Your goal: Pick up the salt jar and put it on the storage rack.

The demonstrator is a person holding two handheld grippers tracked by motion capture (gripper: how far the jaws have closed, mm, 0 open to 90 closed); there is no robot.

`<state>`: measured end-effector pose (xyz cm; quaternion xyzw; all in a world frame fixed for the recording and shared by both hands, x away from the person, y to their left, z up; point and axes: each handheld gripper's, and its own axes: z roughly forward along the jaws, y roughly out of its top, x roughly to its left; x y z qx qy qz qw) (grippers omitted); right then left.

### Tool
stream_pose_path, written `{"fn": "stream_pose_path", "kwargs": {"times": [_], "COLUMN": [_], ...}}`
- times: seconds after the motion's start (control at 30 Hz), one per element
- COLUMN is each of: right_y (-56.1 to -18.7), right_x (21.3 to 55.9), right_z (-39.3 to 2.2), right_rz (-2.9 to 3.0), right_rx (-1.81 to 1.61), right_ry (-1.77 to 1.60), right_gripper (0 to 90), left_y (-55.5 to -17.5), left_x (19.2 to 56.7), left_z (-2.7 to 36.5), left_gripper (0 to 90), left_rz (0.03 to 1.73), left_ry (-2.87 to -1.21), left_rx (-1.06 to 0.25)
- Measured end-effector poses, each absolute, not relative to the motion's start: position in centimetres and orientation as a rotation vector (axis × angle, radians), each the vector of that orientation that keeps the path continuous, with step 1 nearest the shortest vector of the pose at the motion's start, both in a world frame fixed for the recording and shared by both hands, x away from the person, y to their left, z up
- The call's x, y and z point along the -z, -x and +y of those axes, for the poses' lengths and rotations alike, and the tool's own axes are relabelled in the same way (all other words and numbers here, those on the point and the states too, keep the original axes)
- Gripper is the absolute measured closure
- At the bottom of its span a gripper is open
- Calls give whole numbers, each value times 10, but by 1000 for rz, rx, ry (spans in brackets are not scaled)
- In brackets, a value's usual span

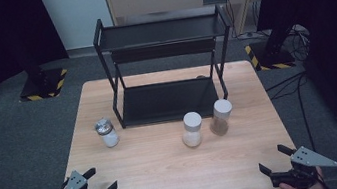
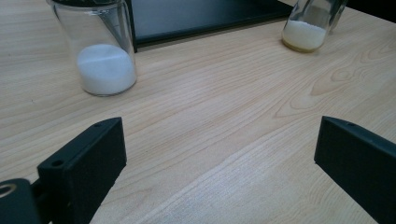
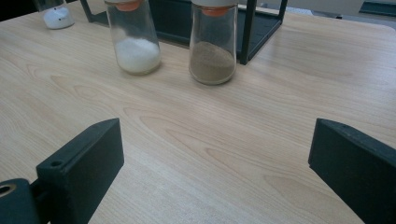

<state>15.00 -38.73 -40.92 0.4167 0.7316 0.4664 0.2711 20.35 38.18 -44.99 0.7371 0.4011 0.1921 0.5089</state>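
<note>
my left gripper (image 1: 101, 179) and right gripper (image 1: 272, 158) hover agape at the tabletop's (image 1: 167, 165) near corners — pale wood, grey carpet (image 1: 6, 139) around, black rack (image 1: 164, 64) at the far edge.

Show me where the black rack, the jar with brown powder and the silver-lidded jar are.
black rack (image 1: 170, 102), high view, on its lower shelf.
jar with brown powder (image 3: 214, 61), right gripper view, on the powder.
silver-lidded jar (image 1: 105, 127), high view, on its lid.

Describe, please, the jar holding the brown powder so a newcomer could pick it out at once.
Start at the black rack on the wooden table. Three jars stand before it; take the right-hand pair. The brown powder jar is rightmost, by the rack's front right leg; its white-capped neighbour holds white grains.
</note>
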Motion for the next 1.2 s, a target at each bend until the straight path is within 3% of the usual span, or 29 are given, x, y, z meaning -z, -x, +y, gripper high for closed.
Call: {"fn": "stream_pose_path", "kwargs": {"times": [1.2], "right_y": [-150], "right_x": [410], "right_z": [-389], "right_rz": [1964], "right_rx": [-1273], "right_ry": [-1132], "right_gripper": [38], "left_y": [-226], "left_x": [383], "left_z": [372], "left_gripper": [17], "left_rz": [991], "left_ry": [-1777], "left_rx": [-551]}}
